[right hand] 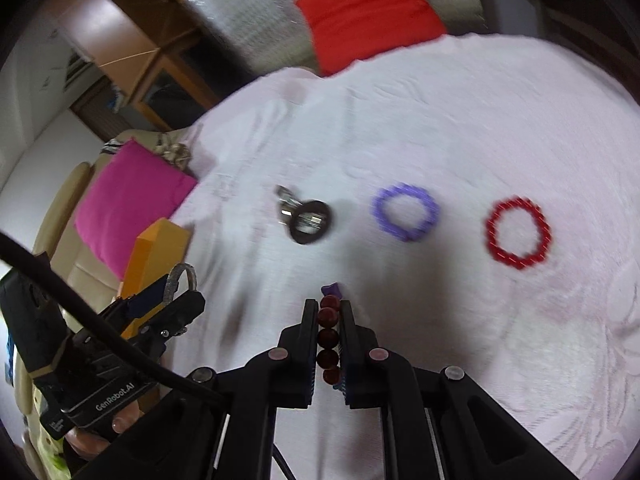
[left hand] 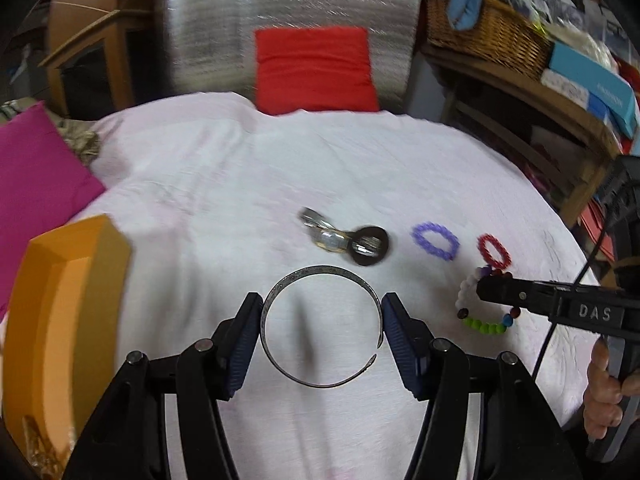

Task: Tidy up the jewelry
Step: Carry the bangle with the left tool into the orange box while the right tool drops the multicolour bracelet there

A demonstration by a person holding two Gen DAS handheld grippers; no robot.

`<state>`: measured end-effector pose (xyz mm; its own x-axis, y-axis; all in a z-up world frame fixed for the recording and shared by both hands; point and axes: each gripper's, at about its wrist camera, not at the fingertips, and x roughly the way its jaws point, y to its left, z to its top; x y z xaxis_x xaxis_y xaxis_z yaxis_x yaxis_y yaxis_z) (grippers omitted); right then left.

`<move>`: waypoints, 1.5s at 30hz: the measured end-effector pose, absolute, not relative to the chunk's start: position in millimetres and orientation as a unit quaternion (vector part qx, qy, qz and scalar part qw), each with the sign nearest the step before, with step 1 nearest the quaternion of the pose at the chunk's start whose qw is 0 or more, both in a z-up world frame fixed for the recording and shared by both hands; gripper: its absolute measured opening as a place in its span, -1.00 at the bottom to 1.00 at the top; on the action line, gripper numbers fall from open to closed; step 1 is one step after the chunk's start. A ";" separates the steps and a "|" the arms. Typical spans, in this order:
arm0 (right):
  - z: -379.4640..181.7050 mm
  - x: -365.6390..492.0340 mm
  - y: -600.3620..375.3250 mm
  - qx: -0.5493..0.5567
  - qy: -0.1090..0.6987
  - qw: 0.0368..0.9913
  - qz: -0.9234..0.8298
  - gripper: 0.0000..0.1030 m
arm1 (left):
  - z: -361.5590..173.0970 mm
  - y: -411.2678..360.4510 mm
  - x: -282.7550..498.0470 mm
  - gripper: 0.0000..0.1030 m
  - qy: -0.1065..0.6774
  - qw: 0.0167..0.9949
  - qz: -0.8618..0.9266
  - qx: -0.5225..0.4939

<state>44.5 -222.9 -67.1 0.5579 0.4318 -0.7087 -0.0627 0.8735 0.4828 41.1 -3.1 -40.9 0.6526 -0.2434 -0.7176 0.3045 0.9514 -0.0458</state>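
Note:
My left gripper is shut on a thin silver bangle, its blue pads pressing the ring's two sides and holding it above the pale cloth. My right gripper is shut on a multicoloured bead bracelet; dark red beads sit in a row between the jaws. In the left wrist view that bead bracelet hangs from the right gripper. On the cloth lie a purple bracelet, a red bracelet, and a watch with a dark ring.
An orange box stands at the left, close to my left gripper. A pink cushion and a red cushion lie past the round table's edge. A wicker basket sits on a shelf at the right.

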 end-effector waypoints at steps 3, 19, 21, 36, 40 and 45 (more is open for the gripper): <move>-57.6 42.8 -202.4 0.194 0.427 0.869 0.160 -0.80 | -31.1 19.6 39.1 0.21 0.377 0.917 -0.125 0.026; -26.3 64.4 -69.1 0.159 0.407 0.862 0.258 -0.80 | -27.5 209.7 50.1 0.21 0.382 0.918 0.085 -0.067; -22.9 74.3 -42.0 0.155 0.417 0.853 0.273 -0.80 | -36.6 227.5 54.0 0.21 0.401 0.906 0.110 -0.077; -31.0 146.0 137.2 0.099 0.474 0.815 0.318 -0.79 | -76.9 288.7 76.7 0.21 0.479 0.840 0.223 -0.122; -53.4 164.9 161.6 0.097 0.505 0.799 0.313 -0.79 | -83.0 292.9 79.4 0.21 0.491 0.829 0.236 -0.125; -71.7 179.1 176.3 0.081 0.524 0.794 0.299 -0.79 | -89.6 298.0 85.5 0.23 0.504 0.817 0.253 -0.122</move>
<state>179.1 176.3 -71.7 0.2726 0.5590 -0.7831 -0.3900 0.8083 0.4412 85.5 298.0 -89.6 0.3641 0.2901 -0.8850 -0.5355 0.8427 0.0559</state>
